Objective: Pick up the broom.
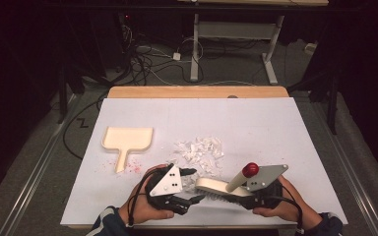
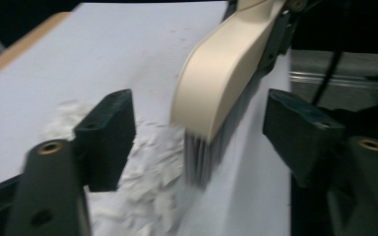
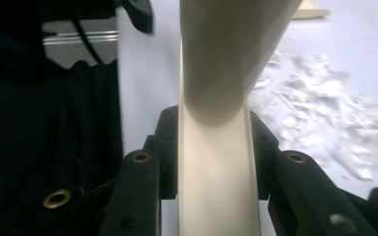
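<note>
One brush, one dustpan, one heap of paper bits

The left gripper [image 1: 191,186] is released, the brush [image 1: 215,187] tip between its jaws; the right gripper [image 3: 211,162] grasps it; dustpan [image 1: 126,140] and paper bits [image 1: 199,151] on the white table [image 1: 256,128], dark room behind

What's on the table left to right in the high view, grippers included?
Dustpan → left gripper, jaws open → brush with its red-tipped handle → right gripper, shut on the brush. I left out the pile of paper scraps: it lies farther back and spans the left gripper and the brush head.
</note>
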{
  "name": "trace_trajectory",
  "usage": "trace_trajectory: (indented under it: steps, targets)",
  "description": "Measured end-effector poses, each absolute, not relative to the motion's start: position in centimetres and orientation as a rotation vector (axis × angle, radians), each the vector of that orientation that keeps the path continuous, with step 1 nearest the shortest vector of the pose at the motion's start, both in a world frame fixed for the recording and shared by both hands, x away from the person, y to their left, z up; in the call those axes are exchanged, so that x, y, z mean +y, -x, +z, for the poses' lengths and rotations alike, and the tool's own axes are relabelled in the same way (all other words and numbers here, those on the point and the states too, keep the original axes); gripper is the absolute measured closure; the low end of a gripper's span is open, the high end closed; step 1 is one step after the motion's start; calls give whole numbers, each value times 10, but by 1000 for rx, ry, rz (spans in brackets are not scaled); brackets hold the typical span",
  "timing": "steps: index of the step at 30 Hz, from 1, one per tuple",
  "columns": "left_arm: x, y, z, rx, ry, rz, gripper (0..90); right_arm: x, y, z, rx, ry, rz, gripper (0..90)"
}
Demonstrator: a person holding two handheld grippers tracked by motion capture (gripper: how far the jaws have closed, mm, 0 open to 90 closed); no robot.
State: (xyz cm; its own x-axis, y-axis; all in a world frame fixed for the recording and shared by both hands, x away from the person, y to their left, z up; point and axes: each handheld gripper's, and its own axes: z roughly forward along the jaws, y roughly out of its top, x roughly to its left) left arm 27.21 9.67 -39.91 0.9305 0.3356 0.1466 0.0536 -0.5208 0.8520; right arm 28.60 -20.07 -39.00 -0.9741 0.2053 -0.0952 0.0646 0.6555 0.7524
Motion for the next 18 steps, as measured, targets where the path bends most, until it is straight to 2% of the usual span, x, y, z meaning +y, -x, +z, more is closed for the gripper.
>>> trace_trajectory:
  steps: [4,8,11,12,18]
  targets:
    - [114,-268,-404,351,-2108,517,192,-209,-290,-386,2660,-293,1221,675]
    - [133,-264,-414,413,-2117,642,182,-216,-294,-382,2613,-359,1209,676]
    - [142,-264,-421,446,-2134,680,182,-219,-296,-380,2591,-394,1205,676]
    - [150,-263,-430,471,-2168,738,182,-222,-297,-378,2571,-420,1196,676]
    - [170,-260,-445,552,-2179,747,182,-231,-303,-374,2528,-491,1184,675]
